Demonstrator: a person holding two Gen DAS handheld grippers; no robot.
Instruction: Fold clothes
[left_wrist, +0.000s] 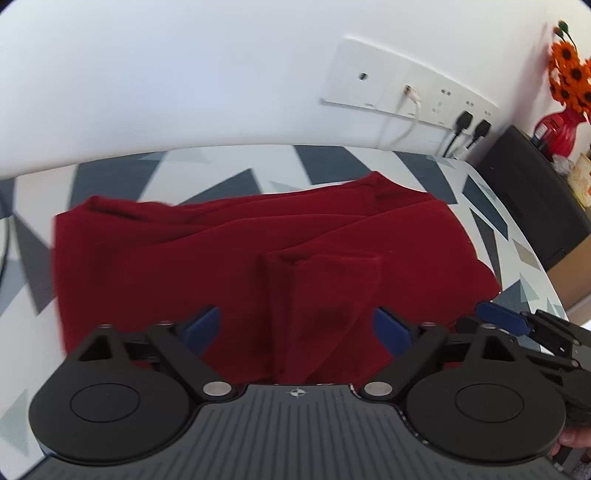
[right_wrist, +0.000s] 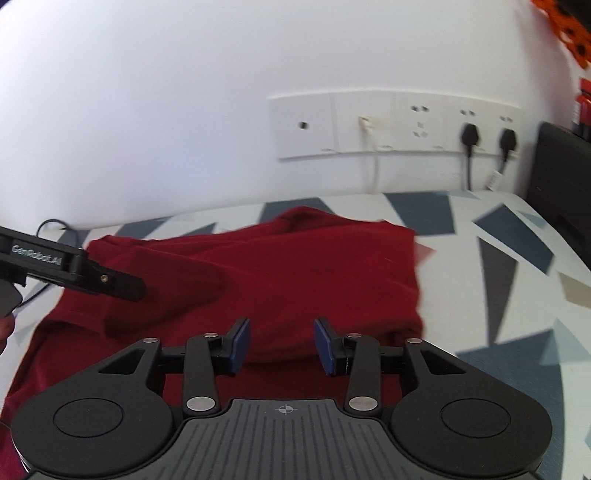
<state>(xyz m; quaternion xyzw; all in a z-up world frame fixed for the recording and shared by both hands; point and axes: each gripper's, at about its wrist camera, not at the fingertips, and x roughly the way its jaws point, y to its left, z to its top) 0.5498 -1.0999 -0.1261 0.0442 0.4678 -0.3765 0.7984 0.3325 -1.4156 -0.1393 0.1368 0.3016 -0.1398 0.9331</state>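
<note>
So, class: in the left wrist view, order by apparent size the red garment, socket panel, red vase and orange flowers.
1. red garment
2. socket panel
3. orange flowers and red vase: look alike, unranked.

White table with grey-blue triangle pattern, dark red garment lying rumpled on it

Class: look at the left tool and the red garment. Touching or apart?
Cannot tell. The left wrist view shows the left tool open over the red garment, but not whether its pads reach the cloth.

Dark red garment; counter white with grey-blue triangles; hand-held gripper black, blue pads; orange flowers, red vase.
</note>
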